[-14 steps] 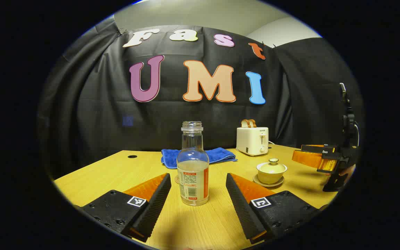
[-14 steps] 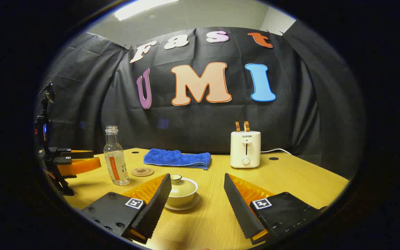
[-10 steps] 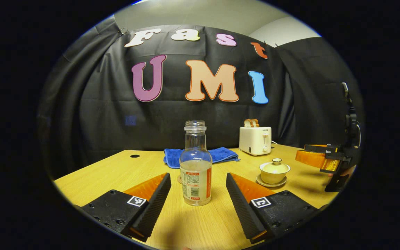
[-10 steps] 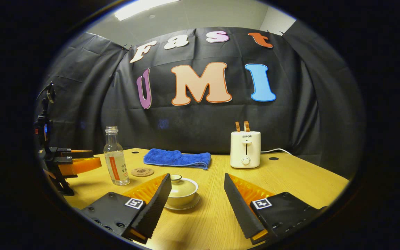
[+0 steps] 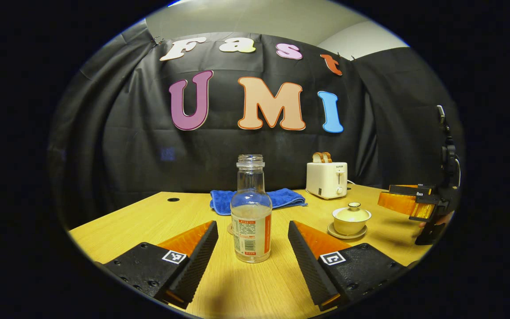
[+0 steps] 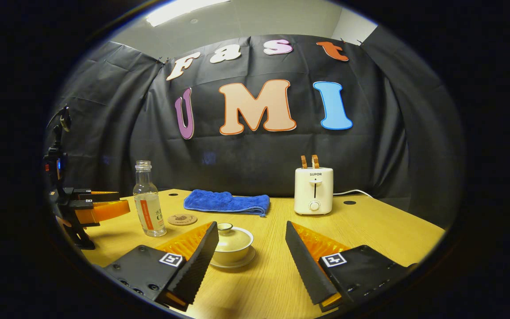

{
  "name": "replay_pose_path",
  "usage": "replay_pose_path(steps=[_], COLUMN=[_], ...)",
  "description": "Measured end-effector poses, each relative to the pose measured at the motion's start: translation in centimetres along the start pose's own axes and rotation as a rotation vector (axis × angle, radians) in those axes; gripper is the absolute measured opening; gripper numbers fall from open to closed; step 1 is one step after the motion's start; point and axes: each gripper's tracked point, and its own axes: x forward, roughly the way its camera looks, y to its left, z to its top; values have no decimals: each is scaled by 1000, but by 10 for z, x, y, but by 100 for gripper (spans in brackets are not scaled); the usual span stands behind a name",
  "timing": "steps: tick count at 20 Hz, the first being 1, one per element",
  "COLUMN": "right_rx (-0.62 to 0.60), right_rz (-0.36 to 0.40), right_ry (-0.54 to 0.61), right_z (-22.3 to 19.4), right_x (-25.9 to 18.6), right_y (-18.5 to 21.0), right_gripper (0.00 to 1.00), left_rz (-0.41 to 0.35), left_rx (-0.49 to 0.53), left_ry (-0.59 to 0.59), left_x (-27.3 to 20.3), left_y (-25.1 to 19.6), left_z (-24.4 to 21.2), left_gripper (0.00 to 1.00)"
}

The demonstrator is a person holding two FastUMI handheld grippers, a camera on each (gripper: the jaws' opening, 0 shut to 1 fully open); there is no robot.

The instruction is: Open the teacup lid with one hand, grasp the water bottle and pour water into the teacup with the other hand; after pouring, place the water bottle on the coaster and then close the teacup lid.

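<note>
Left hand-held gripper (image 5: pixel 253 237) agape — water bottle (image 5: pixel 251 212) between fingers, seemingly untouched; right (image 6: pixel 251 239) agape, empty.

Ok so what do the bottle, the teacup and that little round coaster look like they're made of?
The bottle looks like clear glass or hard plastic: you see through it, and a paper-like label wraps its lower half. The teacup seems glazed ceramic, pale and smooth with a soft sheen, as do its lid and saucer. The coaster looks like cork or wood, matte tan with a dark print; hard to say which.

Bright ceiling light (image 6: pixel 179 9) overhead (sharp focus); fisheye-bent edges.
</note>
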Motion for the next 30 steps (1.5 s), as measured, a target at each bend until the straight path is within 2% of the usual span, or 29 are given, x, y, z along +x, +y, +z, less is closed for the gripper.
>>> replay_pose_path(steps=[2, 3, 7, 9, 10, 13, 14, 18, 26, 28, 30], right_rx=[0, 0, 0, 2, 2, 4, 5, 5, -1, -9, -14], right_rz=[0, 0, 1, 26, 45, 88, 103, 145, 148, 148, 148], right_ry=[0, 0, 0, 1, 3, 6, 8, 15, 67, 94, 118], right_z=[0, 0, 0, 0, -1, -2, -3, -5, -15, -20, -24], right_x=[-1, -1, -1, -1, 0, 6, 9, 28, 56, 61, 66], right_y=[-1, 0, 0, 6, 10, 17, 21, 34, 42, 44, 45], right_gripper=[96, 93, 96, 93, 96, 93, 100, 96, 97, 94, 100], left_rz=[0, 1, 1, 1, 1, 1, 1, 1, 1, 1, 1], left_rx=[0, 0, 0, 0, 0, 1, 1, 1, 2, 1, 2], left_ry=[0, 0, 0, -1, -1, -2, -2, -1, -1, -1, -1], left_x=[0, 1, 0, 1, 0, 0, 0, 0, -1, -1, 0], left_y=[0, 0, 0, 0, -1, 0, 0, 0, 0, 0, 0], left_z=[0, 0, 0, 0, 0, 0, 0, 0, -1, 0, 0], left_gripper=[93, 93, 93, 93, 93, 93, 93, 93, 93, 93, 93])
